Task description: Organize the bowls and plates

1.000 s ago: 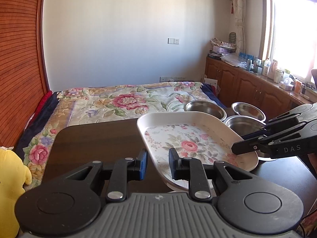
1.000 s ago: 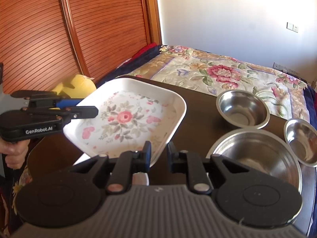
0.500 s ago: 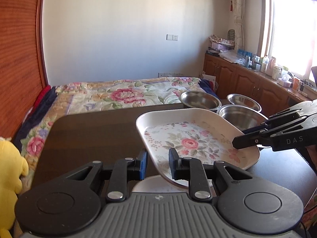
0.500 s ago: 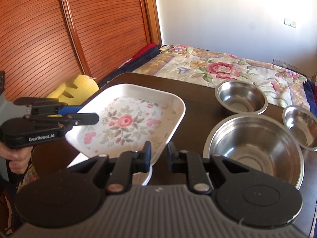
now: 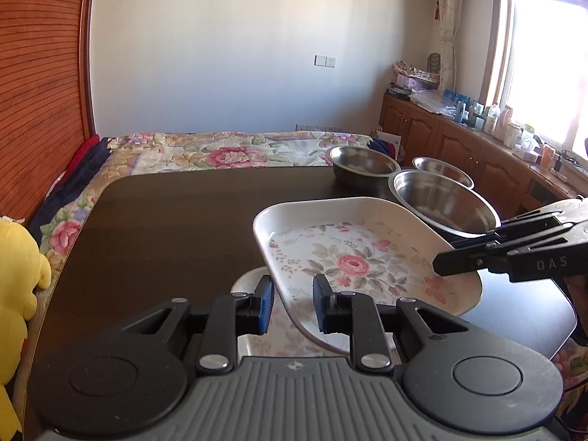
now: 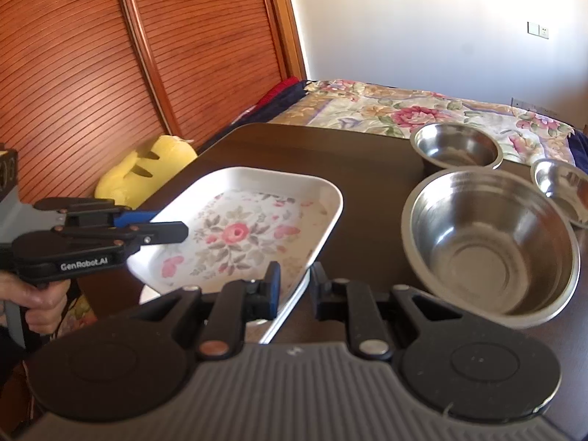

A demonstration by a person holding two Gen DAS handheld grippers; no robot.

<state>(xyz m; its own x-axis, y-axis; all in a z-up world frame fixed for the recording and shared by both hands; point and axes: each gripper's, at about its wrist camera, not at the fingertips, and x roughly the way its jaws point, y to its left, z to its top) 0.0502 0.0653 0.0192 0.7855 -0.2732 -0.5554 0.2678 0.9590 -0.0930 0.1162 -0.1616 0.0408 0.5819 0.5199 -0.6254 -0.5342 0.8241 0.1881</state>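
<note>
Floral tray (image 5: pixel 352 253) above the desk's (image 5: pixel 176 220) near edge — left gripper (image 5: pixel 290 303) and right gripper (image 6: pixel 294 290) both clamped on its rim, steel bowls (image 6: pixel 492 242) near the far corner

Dark wooden table (image 5: pixel 176 228), rounded at the corners, stood just against the flowered bed (image 5: pixel 220 150). Carried three steel bowls at the far right: large bowl (image 6: pixel 492 246) nearest, medium bowl (image 6: pixel 455 145) behind it, small bowl (image 6: pixel 562 187) beside, all close together, possibly touching. Also bore a white plate (image 5: pixel 250 279) at the near edge, mostly hidden under the floral tray (image 5: pixel 352 257); hard to tell whether that tray rested on it. Left the rest of the dark top bare.
</note>
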